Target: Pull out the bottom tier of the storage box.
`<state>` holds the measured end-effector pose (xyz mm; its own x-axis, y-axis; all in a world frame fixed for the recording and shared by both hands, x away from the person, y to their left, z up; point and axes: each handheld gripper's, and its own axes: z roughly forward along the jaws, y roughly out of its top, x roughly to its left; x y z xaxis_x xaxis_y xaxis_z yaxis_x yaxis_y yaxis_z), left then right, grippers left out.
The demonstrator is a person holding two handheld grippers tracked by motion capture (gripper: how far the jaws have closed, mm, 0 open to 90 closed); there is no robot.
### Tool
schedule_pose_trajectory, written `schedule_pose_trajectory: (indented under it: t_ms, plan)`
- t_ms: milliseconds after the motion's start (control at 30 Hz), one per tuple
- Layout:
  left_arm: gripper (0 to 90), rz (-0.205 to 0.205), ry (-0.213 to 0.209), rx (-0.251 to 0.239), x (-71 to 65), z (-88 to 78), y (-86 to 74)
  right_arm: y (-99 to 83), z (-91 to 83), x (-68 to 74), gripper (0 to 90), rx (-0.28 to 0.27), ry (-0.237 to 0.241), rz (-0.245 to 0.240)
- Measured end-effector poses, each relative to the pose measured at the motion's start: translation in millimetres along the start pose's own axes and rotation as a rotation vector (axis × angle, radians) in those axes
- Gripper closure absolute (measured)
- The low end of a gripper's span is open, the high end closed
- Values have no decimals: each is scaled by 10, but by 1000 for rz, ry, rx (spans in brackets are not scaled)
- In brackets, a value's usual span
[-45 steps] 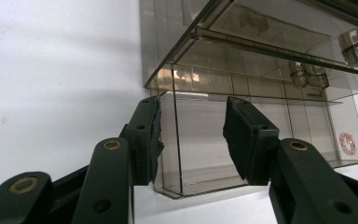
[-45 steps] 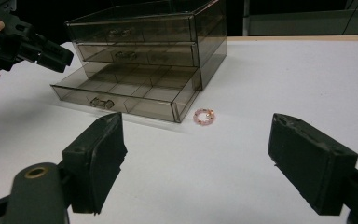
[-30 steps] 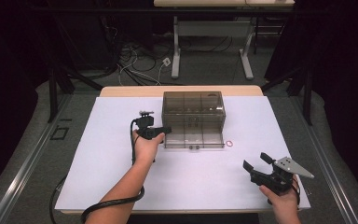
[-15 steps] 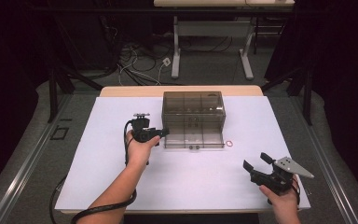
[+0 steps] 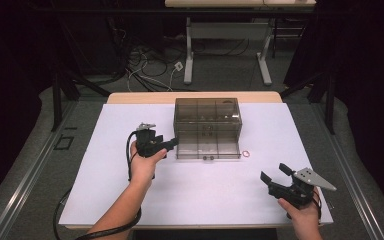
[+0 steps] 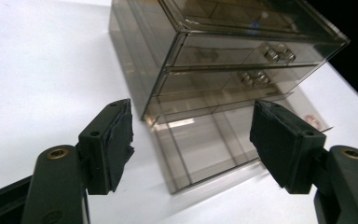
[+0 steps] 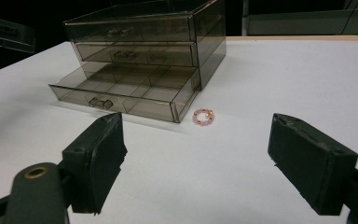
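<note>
A: Where did the bracelet (image 5: 246,153) lie?

B: On the white table (image 5: 205,185), just beside the front right corner of the pulled-out bottom drawer (image 5: 207,149) of the smoky plastic drawer box (image 5: 207,116). From the right gripper view it sat ahead of the right tongs (image 5: 275,176) and a touch left of the midline between their jaws.

A: And the tongs themselves?

B: Both spread, nothing between the pads. The left tongs (image 5: 169,144) had just been opening; they stood at the drawer's left front corner, with the drawer's corner beyond their gap but not pinched.

A: So which hand was nearer the bracelet?

B: The right one, I'd judge. The left would have had to cross the whole drawer front. The bracelet looked like a small pink beaded loop lying flat, though it was too small in the high view to be sure of the beads.

A: Long axis?

B: None to speak of; it was round. The drawer's long side ran across the table, parallel to the near edge.
</note>
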<state>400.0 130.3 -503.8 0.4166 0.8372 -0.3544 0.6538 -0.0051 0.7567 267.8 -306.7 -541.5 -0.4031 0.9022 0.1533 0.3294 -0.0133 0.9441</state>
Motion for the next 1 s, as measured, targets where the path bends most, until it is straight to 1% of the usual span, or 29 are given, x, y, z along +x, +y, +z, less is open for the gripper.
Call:
schedule_pose_trajectory:
  t_ms: [33,100,133,167,233,267,333,400,500,533,567,600,633,667,700,733,800,833,900,1000]
  plan:
    - [300,5,-2,-6,-1,-15,-5,1,1,-1,183,1,-1,-1]
    - [280,-18,-23,-24,1,-54,-24,5,2,0,183,0,-2,0]
    - [259,-18,-23,-24,1,-54,-24,5,2,0,183,0,-2,0]
    - [259,-24,-30,-38,2,-65,-31,8,1,0,183,3,-2,-2]
    - [236,-29,-40,-47,4,-92,-40,12,3,3,183,3,-2,-4]
    - [208,-26,-42,-58,13,-118,-48,16,6,6,183,-6,-5,-5]
    - [191,-22,-44,-62,18,-133,-49,19,4,6,182,-1,-2,-7]
    - [167,-17,-48,-84,29,-175,-67,24,11,6,183,0,-2,-10]
    - [157,-11,-49,-96,34,-201,-82,26,19,11,183,3,-2,-8]
    - [143,-15,-52,-107,36,-233,-93,29,25,13,183,5,1,-12]
    - [137,-15,-52,-107,36,-233,-93,29,25,13,183,5,1,-12]
    - [137,-8,-53,-114,38,-250,-99,30,29,15,183,4,0,-13]
    - [118,13,-51,-124,31,-281,-113,35,33,18,182,5,3,-19]
    - [101,13,-51,-124,31,-281,-113,35,33,18,182,5,3,-19]
    - [77,30,-55,-133,19,-311,-132,37,40,23,182,5,1,-25]
    - [49,30,-55,-133,19,-311,-132,37,40,23,182,5,1,-25]
    - [2,56,-62,-136,7,-332,-153,41,46,27,183,7,5,-28]
    - [3,78,-69,-138,-4,-352,-168,43,43,29,182,12,1,-30]
    - [3,81,-70,-142,-8,-360,-176,46,43,27,182,11,1,-31]
    - [3,91,-84,-148,-20,-375,-203,56,42,19,181,10,1,-35]
